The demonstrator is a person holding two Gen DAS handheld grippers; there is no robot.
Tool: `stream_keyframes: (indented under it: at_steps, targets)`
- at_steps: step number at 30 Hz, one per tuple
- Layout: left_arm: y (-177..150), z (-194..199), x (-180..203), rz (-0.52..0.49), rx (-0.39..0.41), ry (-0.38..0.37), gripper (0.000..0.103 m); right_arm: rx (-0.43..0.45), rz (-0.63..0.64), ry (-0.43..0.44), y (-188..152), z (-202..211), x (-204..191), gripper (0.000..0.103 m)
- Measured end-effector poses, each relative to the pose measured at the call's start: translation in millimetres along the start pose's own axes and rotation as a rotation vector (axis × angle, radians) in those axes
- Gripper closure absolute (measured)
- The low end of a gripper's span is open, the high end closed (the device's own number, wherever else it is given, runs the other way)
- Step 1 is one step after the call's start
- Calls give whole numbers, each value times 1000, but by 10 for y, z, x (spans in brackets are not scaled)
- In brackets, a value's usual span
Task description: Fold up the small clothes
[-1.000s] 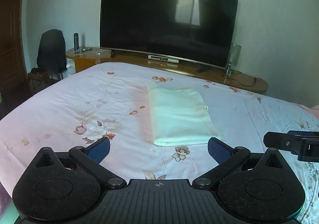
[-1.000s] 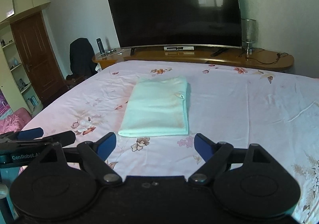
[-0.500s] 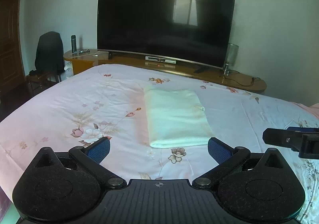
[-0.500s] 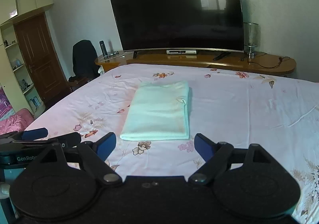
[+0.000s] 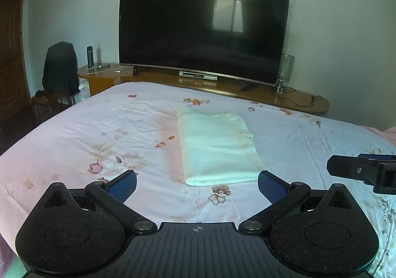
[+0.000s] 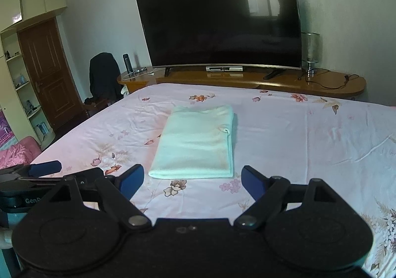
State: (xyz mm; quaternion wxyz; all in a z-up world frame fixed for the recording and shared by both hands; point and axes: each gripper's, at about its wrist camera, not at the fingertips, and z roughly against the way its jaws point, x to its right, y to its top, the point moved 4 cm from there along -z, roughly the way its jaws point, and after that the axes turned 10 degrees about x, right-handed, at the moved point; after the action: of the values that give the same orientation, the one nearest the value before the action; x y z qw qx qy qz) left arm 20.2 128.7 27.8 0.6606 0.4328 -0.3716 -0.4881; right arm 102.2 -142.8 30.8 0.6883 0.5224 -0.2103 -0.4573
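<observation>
Folded towel (image 5: 217,146) lies apparently just beyond left gripper (image 5: 197,184).

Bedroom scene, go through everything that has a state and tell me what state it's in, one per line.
pale green cloth: folded into a rectangle, lying flat on the bed sheet
left gripper: open, empty
right gripper: open, empty
television: off, screen dark
door: closed
bottle: upright, capped

Home bedroom: bed (image 5: 74,134), television (image 5: 203,28).
</observation>
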Motion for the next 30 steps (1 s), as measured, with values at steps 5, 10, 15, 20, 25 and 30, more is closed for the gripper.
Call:
stream_keyframes:
  at_steps: [5, 10, 15, 20, 25, 30]
  targets:
    - [29, -1, 5, -7, 7, -2, 0, -2, 2, 3, 7, -9, -10, 18]
    - [33, -6, 6, -7, 5, -2, 0, -2, -1, 4, 8, -4, 0, 18]
    - [52, -8, 2, -10, 7, -5, 0, -1, 0, -2, 11, -2, 4, 18]
    - [61, -16, -13, -8, 9, -8, 0, 3, 3, -8, 28, -10, -8, 18]
    - [63, -13, -6, -8, 9, -7, 0, 1, 2, -8, 34, -12, -4, 18]
    - [73, -13, -40, 4, 21, -8, 0, 5, 6, -8, 30, -19, -10, 18]
